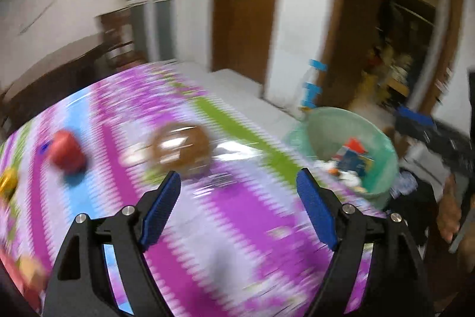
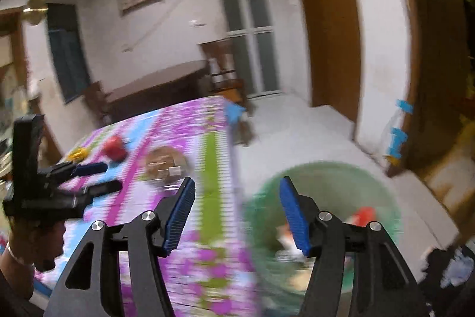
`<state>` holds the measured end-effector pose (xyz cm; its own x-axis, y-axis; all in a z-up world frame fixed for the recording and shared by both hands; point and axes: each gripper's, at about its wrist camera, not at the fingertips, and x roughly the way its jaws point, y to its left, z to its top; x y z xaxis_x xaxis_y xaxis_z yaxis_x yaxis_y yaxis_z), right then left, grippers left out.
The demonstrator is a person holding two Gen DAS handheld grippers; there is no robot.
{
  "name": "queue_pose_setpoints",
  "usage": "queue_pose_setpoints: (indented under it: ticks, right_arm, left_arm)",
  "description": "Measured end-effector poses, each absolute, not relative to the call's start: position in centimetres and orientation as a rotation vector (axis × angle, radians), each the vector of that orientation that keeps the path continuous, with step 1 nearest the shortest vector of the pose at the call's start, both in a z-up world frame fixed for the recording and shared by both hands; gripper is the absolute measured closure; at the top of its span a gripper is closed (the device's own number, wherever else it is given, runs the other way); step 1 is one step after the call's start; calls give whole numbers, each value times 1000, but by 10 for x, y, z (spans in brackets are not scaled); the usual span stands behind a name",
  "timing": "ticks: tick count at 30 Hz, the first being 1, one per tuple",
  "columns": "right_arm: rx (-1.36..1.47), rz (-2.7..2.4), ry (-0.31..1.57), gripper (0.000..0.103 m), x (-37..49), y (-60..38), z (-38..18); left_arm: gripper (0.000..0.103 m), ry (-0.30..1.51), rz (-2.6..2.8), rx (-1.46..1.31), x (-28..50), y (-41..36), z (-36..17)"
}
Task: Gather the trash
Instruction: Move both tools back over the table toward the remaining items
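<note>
Left gripper (image 1: pixel 239 186): jaws spread wide apart with nothing between the blue ribbed pads, held above the tabletop (image 1: pixel 225 242), which is covered by a cloth patterned in purple, white, green and pale blue. Right gripper (image 2: pixel 237 192): jaws likewise wide apart and empty, straddling the right-hand edge of the tabletop (image 2: pixel 207 272), one finger over the cloth and the other over the green trash bin (image 2: pixel 383 198). Just ahead of the left jaws lies a flattened brown wrapper (image 1: pixel 179 146) with a glossy surface; the same brown wrapper (image 2: pixel 164 164) appears in the right wrist view just ahead of the right gripper's left finger. Further left on the cloth sit a red object (image 1: pixel 66 152) and, near the frame edge, a small yellow item (image 1: pixel 7 183); both are blurred and their kind cannot be told. The green trash bin (image 1: pixel 383 144) stands on the floor just beside the tabletop's right edge and contains mixed litter, including red and blue packaging. In the right wrist view the left gripper (image 2: pixel 99 177) is seen from the side above the cloth, near the red object (image 2: pixel 114 150).
</note>
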<state>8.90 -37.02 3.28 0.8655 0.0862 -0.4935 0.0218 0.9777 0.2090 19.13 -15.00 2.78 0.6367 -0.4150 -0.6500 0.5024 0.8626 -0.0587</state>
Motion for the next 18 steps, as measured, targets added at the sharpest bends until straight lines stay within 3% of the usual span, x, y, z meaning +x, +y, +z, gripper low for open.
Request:
queue_pose_setpoints:
  ticks: [13,18]
  right_arm:
    - [53,501,694,43,158,-119,0]
    - [-51,641,725,42,176,-33,-3]
  left_arm:
    - [26,834,-68,-124,209,153,49]
    - [26,873,-54,-221,223,245,33]
